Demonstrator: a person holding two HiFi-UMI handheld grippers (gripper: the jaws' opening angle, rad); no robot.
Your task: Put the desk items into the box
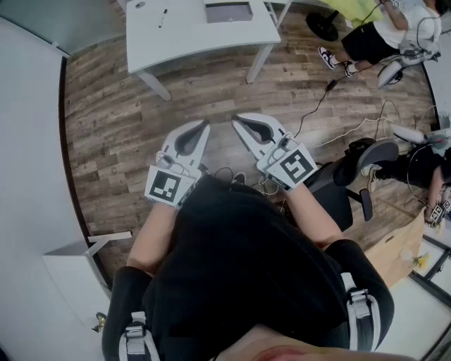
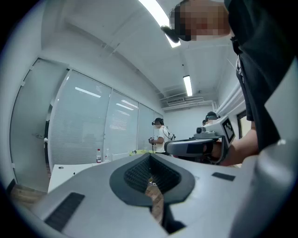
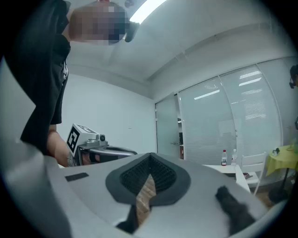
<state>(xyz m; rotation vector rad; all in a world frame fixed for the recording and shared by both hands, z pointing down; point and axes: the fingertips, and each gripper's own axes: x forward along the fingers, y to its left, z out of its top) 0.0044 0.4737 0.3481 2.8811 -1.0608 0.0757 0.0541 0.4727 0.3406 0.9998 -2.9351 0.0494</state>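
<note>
I hold both grippers level in front of my body, over the wood floor. The left gripper (image 1: 204,127) and the right gripper (image 1: 237,120) have their jaws together with nothing between them. Ahead stands a white desk (image 1: 197,39) with a grey box (image 1: 228,11) and a pen (image 1: 163,17) on it, well beyond both grippers. In the left gripper view the left gripper (image 2: 150,157) shows only floor through the slit between its pads, and the right gripper's body (image 2: 195,146) sits beside it. The right gripper (image 3: 150,157) looks the same in its own view.
Two people (image 1: 380,32) are at the far right beside a black office chair (image 1: 359,166). Cables (image 1: 331,134) trail across the floor. A cardboard box (image 1: 402,250) stands at the right. Another white table (image 1: 70,261) is at my lower left.
</note>
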